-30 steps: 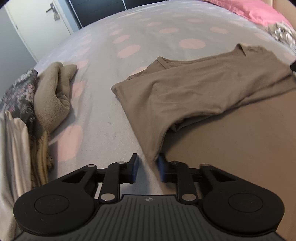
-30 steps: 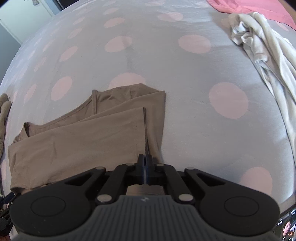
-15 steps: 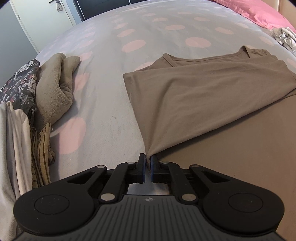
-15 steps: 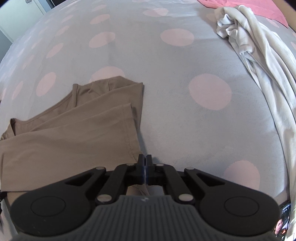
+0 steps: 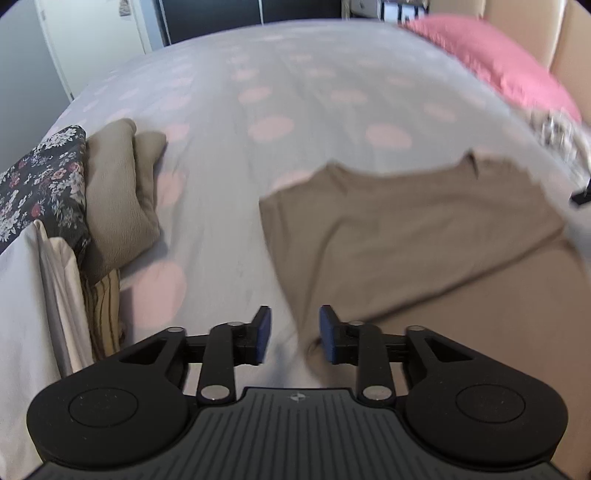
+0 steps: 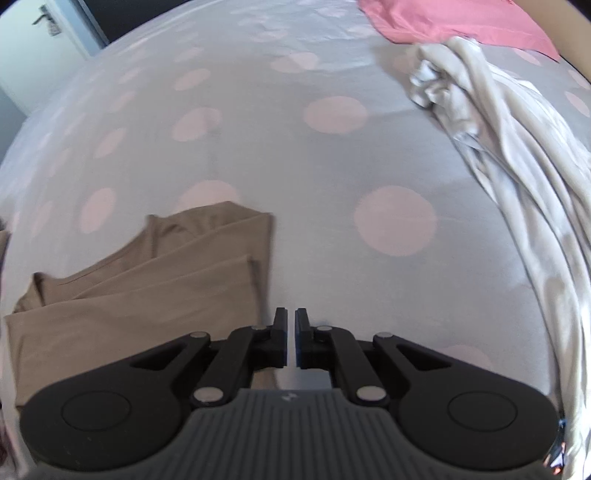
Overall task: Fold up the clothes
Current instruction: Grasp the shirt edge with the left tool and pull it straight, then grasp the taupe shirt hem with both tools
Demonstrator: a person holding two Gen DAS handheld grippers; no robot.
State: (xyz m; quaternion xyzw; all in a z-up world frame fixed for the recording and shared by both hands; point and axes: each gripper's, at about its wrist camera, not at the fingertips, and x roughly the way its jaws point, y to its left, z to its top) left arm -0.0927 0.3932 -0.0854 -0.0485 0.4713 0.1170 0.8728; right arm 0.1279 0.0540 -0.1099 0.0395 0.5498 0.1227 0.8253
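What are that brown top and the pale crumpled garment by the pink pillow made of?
The brown top looks like thin matte jersey knit: it lies flat with soft, smooth folds. The pale garment seems a silky or velour fabric, since its ridges catch the light; I can't tell which.

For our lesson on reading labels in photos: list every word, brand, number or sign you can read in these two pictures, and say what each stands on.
No readable word or number in either view.
Small emblem, no letters, on the left claw's grey ribbed housing: a mark, not text.
Similar small emblem on the right claw's housing: too small to read.
Dark shapes on the shelf beyond the bed: too blurred to read.
Brown shirt: no label visible.
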